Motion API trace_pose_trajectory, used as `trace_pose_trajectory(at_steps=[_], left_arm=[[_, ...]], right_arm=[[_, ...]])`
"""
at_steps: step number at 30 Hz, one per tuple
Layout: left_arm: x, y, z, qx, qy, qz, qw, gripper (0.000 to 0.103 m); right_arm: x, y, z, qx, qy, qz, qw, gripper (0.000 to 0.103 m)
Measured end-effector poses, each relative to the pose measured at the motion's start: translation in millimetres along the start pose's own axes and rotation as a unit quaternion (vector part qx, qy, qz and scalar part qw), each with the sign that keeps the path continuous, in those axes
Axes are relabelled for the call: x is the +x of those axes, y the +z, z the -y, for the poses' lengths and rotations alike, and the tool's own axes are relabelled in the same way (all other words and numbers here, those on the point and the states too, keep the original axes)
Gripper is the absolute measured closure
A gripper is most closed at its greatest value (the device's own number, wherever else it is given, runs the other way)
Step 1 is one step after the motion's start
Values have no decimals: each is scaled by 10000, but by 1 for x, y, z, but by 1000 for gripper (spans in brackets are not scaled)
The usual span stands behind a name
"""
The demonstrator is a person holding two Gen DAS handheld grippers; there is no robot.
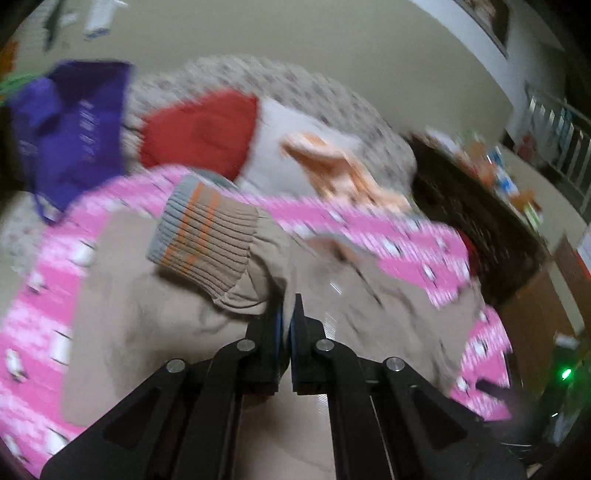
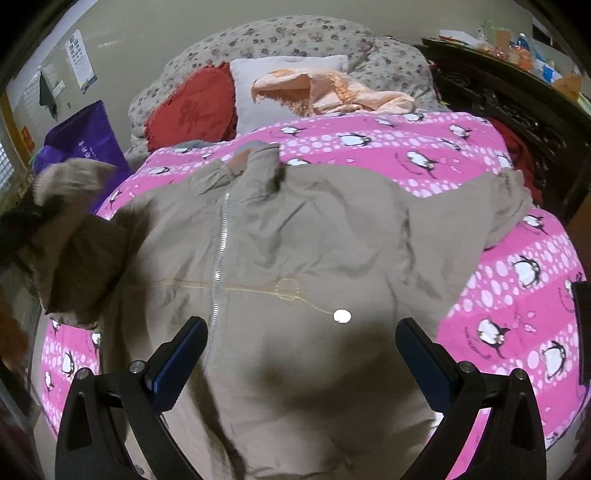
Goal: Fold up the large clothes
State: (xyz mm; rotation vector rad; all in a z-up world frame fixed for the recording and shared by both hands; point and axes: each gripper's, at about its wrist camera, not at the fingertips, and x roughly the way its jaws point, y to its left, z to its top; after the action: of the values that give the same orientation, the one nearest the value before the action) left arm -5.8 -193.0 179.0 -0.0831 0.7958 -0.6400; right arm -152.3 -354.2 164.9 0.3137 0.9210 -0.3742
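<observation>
A large tan zip-up jacket (image 2: pixel 295 236) lies front-up on a pink penguin bedspread (image 2: pixel 424 147). My left gripper (image 1: pixel 290 314) is shut on the jacket's left sleeve (image 1: pixel 258 266), near its ribbed grey-and-orange cuff (image 1: pixel 203 229), and holds it lifted above the jacket body. In the right wrist view the lifted sleeve (image 2: pixel 74 221) hangs at the left. My right gripper (image 2: pixel 301 328) is open and empty, hovering over the jacket's lower front beside the zipper (image 2: pixel 218 266). The right sleeve (image 2: pixel 509 199) lies spread to the right.
A red cushion (image 2: pixel 195 110), a white pillow (image 2: pixel 266 74), an orange cloth (image 2: pixel 332 92) and a floral quilt (image 2: pixel 295 33) sit at the bed's head. A purple bag (image 2: pixel 85 140) stands at the left. A dark cluttered cabinet (image 2: pixel 517 92) stands on the right.
</observation>
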Motion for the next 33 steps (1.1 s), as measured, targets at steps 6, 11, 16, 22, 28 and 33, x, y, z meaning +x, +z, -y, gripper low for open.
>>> trace_pose_trajectory(at_steps=[6, 11, 16, 22, 28, 33], left_arm=[[55, -58, 55, 377, -542, -972, 9931, 89], [17, -83, 49, 747, -660, -1133, 9885, 39], [-25, -101, 9, 1187, 256, -968, 9879, 33], [-15, -125, -55, 935, 1484, -1535, 9725, 33], [-2, -152, -70, 619, 1680, -1861, 9661, 33], [-14, -156, -67, 439, 1579, -1814, 9697, 33]], right_arm=[[-5, -1, 24, 142, -21, -39, 9999, 1], [0, 1, 28, 144, 290, -160, 9993, 1], [11, 4, 18, 164, 760, -270, 9966, 1], [37, 3, -29, -135, 1342, -498, 9896, 3], [80, -7, -90, -1434, 773, -615, 9847, 14], [104, 7, -71, -847, 1123, -735, 9873, 95]])
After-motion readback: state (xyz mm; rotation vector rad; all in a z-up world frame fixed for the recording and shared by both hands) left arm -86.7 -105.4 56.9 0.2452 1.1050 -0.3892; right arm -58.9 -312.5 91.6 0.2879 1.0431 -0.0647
